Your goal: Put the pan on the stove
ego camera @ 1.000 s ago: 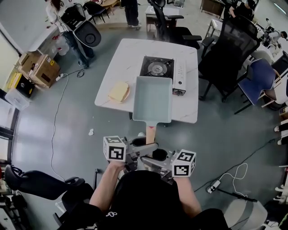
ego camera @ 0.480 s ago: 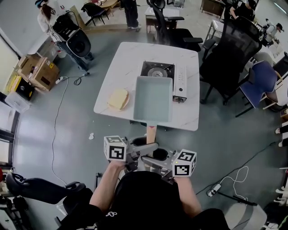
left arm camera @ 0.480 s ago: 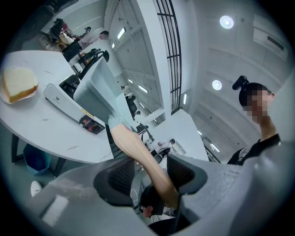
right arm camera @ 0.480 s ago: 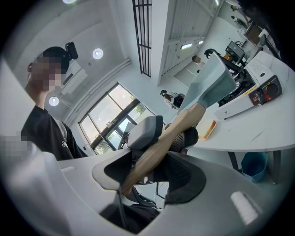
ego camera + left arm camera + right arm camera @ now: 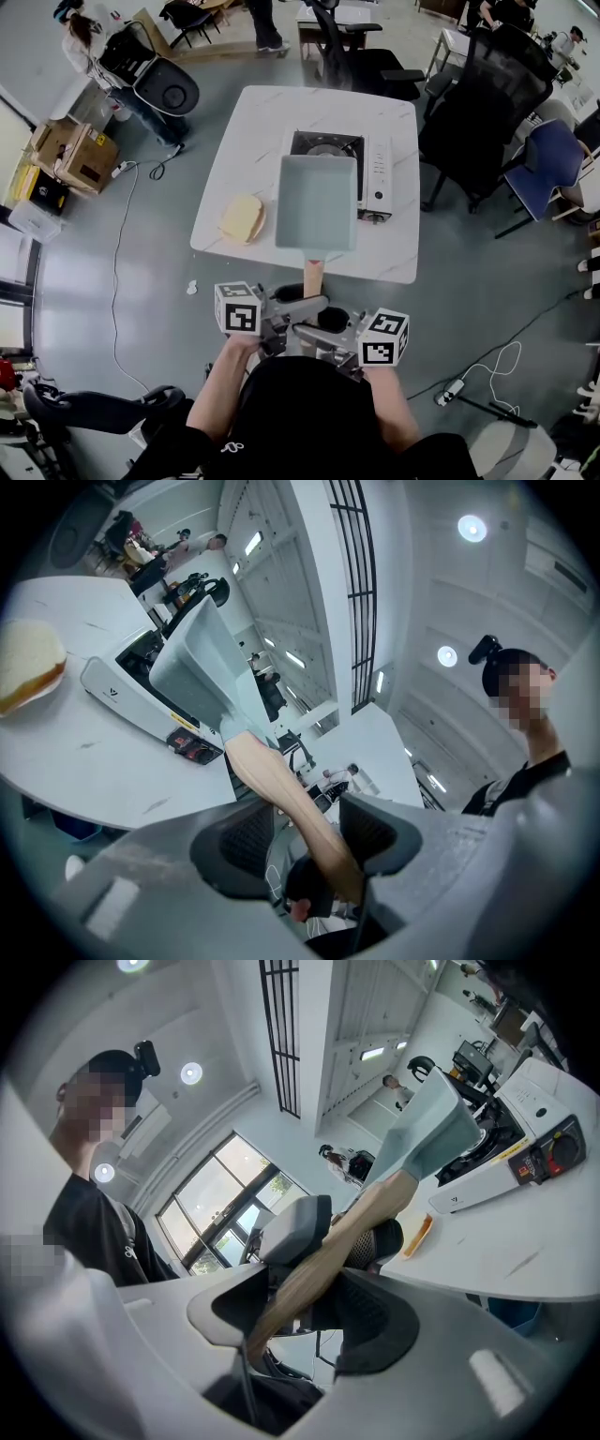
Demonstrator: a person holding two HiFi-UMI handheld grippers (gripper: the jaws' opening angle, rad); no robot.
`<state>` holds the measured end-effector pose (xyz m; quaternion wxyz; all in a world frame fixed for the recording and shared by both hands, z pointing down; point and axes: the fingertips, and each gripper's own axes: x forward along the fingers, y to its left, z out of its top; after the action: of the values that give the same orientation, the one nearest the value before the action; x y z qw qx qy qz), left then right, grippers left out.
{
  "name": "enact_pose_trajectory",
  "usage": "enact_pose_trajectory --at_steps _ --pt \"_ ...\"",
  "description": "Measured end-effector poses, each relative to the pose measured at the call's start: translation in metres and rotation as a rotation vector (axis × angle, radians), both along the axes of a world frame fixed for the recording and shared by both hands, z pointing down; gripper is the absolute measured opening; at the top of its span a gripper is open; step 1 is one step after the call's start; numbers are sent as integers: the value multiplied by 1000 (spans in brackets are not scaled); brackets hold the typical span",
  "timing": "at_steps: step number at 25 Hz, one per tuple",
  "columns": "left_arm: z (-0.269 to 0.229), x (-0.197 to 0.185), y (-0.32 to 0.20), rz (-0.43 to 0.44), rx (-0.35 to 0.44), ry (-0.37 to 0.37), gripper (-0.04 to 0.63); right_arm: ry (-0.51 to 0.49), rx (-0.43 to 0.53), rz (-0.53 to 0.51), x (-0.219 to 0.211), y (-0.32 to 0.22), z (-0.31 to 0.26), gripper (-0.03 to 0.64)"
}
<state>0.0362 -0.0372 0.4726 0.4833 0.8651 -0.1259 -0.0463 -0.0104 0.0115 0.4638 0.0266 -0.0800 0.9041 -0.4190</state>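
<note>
A pale blue-grey rectangular pan (image 5: 319,202) with a wooden handle (image 5: 313,274) hangs above the white table (image 5: 248,122). Its far edge overlaps the near side of the portable gas stove (image 5: 328,143). My left gripper (image 5: 302,306) and right gripper (image 5: 307,330) are both shut on the handle, one behind the other, near my body. The left gripper view has the handle (image 5: 281,789) running between the left gripper's (image 5: 305,841) pads up to the pan (image 5: 202,672), with the stove (image 5: 131,682) behind. In the right gripper view the handle (image 5: 347,1232) crosses the right gripper's (image 5: 309,1302) pads towards the pan (image 5: 431,1133).
A piece of bread on a plate (image 5: 242,217) lies on the table left of the pan. The stove's white control panel (image 5: 375,169) faces right. Office chairs (image 5: 478,103) stand right of and behind the table. Cardboard boxes (image 5: 70,150) and a cable lie on the floor at left.
The pan has edged forward and now covers part of the stove's burner. Both grippers keep their hold on the handle. A person at the back left has moved further left.
</note>
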Motion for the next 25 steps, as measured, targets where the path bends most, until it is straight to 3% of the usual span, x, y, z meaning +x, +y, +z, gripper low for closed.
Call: enact_pose_trajectory --at_steps 25 --pt "28 -3 -94 30 -57 -8 222 5 -56 20 -5 -96 25 227"
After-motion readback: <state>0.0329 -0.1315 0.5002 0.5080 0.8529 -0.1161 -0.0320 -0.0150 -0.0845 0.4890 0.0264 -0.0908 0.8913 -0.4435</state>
